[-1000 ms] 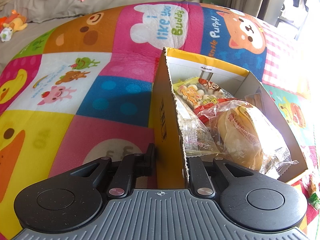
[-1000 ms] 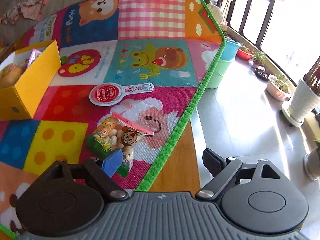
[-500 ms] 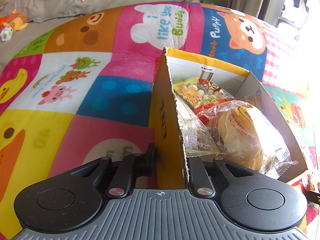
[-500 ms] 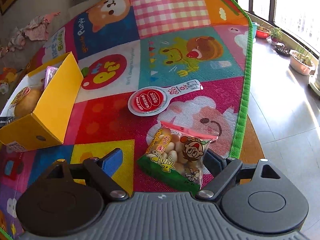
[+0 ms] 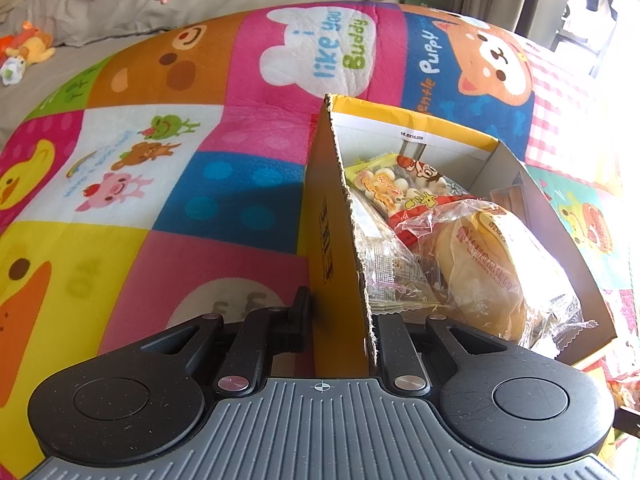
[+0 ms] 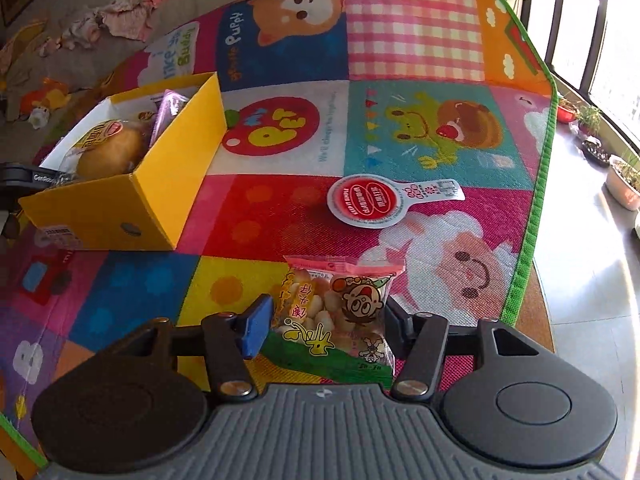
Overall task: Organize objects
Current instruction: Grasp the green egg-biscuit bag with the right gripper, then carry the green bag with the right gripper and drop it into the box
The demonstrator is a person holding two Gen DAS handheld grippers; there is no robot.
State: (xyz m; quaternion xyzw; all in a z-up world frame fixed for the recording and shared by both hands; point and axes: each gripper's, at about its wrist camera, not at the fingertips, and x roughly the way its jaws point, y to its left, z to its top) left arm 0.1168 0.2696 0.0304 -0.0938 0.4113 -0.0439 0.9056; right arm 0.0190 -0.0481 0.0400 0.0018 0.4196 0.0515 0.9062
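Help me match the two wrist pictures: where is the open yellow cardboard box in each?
Left wrist: open yellow cardboard box fills centre-right, its near wall clamped by the left gripper.
Right wrist: upper left, on the mat.
Shared landmark: wrapped bread bun inside.

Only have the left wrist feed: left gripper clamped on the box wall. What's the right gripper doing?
Observer: The right gripper straddles a snack bag lying on the mat; its jaws have just been closing.
Operator: Gripped yet?
Observer: Doesn't look so. A sliver of gap shows beside the blue pad, and the bag lies flat.
Operator: Anything else loose?
Observer: One round red-and-white packet, beyond the bag, right of the yellow box.
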